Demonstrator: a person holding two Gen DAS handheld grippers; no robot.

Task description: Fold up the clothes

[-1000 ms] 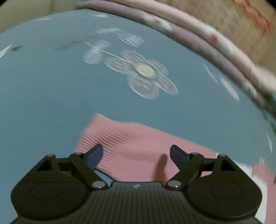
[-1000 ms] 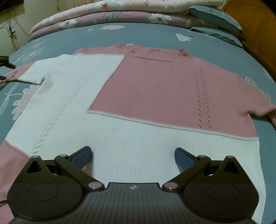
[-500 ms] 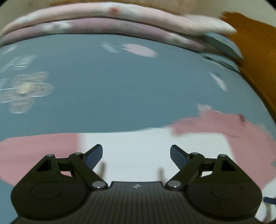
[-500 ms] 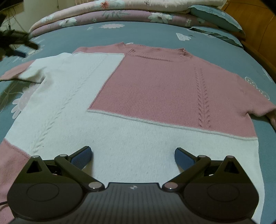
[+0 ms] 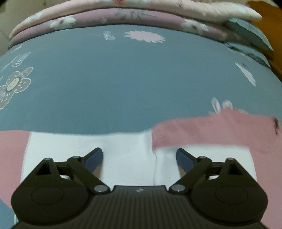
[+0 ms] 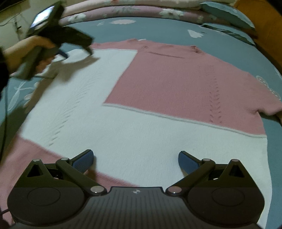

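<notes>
sweater [image 6: 158,98] on bed [image 6: 229,49], quilts [image 6: 141,10] behind

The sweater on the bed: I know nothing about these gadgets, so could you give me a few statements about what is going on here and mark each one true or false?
1. The sweater lies spread flat on the bed. True.
2. The sweater is a single colour. False: it has pink and white blocks.
3. The right gripper is clamped on the hem. False: its jaws stand wide open above the white lower part, holding nothing.
4. The left gripper is open over the white shoulder and sleeve area. True.
5. A hand holds the left gripper. True.
6. Folded floral quilts are stacked at the far end of the bed. True.
</notes>
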